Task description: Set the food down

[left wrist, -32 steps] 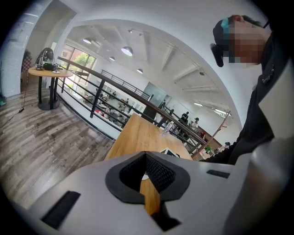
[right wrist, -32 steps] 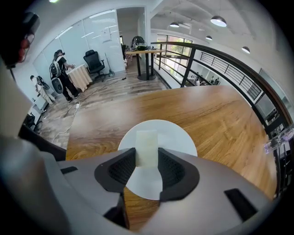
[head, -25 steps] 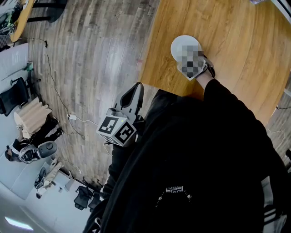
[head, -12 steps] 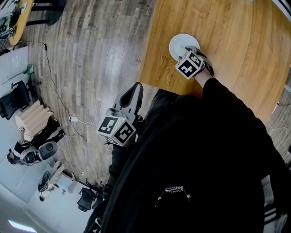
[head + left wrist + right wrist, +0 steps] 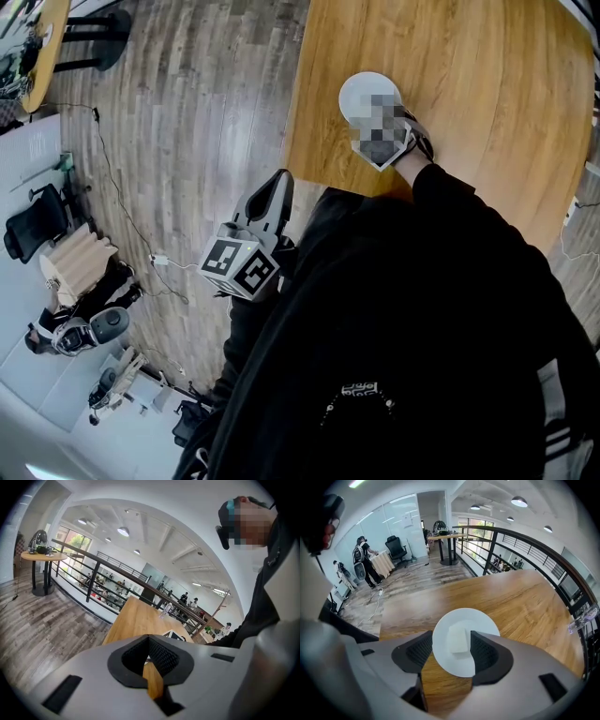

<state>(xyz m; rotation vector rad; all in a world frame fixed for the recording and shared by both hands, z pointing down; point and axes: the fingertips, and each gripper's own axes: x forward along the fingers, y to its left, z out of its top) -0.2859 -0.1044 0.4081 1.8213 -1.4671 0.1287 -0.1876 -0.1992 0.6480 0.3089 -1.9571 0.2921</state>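
A round white plate [image 5: 464,641] lies on the wooden table [image 5: 520,602] near its front left corner. A pale block of food [image 5: 458,638] rests on the plate. My right gripper [image 5: 452,637] points steeply down over it. Its jaws have just been opening and now stand apart on either side of the food, pads clear of it. In the head view the plate [image 5: 361,92] shows just past that gripper [image 5: 382,127], partly under a mosaic patch. My left gripper [image 5: 280,185] hangs off the table over the floor, jaws together with nothing in them.
The table's left edge [image 5: 298,103] drops to grey plank floor with a cable [image 5: 112,187]. A clear bottle [image 5: 581,618] lies at the table's far right. A railing [image 5: 525,541] runs behind the table. A black sleeve [image 5: 450,216] fills the lower head view.
The right gripper stays over the plate's near edge while the whole head view slides slightly left. The left gripper has kept still.
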